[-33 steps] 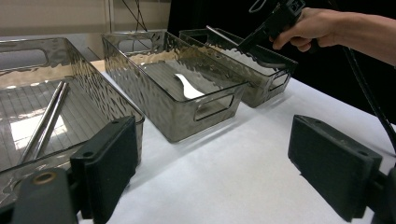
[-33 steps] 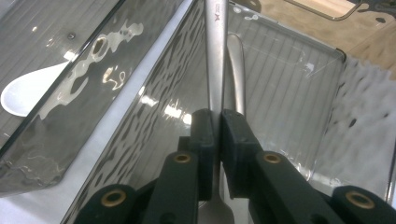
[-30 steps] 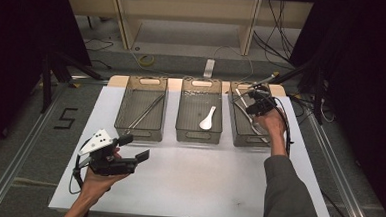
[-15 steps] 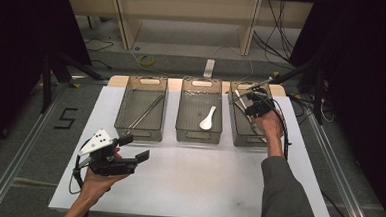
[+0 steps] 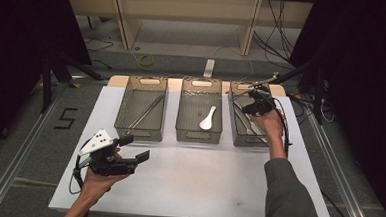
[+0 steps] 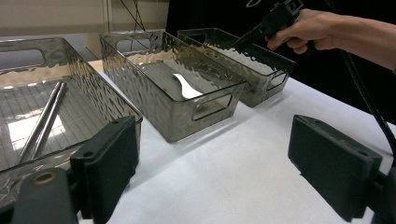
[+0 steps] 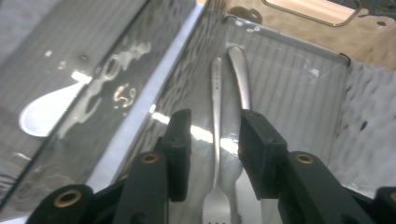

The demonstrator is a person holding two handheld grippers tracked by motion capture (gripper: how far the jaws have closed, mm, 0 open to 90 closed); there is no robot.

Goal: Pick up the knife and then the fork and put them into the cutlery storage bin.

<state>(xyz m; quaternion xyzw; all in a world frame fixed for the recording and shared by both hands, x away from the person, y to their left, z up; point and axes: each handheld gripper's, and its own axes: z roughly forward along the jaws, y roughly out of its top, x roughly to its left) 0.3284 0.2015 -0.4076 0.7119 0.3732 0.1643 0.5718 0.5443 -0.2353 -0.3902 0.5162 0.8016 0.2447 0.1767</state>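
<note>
Three smoked clear bins stand in a row at the back of the white table (image 5: 202,189). My right gripper (image 5: 248,107) reaches down into the right bin (image 5: 237,137). Its jaws have just been opening and now stand apart on either side of a fork's handle (image 7: 217,93), which lies on the bin floor beside a second metal utensil (image 7: 239,70); the right gripper (image 7: 215,123) pads do not press on the fork. My left gripper (image 5: 136,148) hovers over the front left of the table, open and empty, and the left gripper (image 6: 217,140) faces the bins.
The middle bin (image 5: 198,138) holds a white spoon (image 5: 207,119), which the left gripper view also shows as the white spoon (image 6: 184,86). The left bin (image 5: 138,134) holds two thin metal rods (image 5: 146,111). A cable trails from the right gripper along the forearm.
Both hands keep their places. The right gripper's jaws look a little wider apart inside the right bin.
</note>
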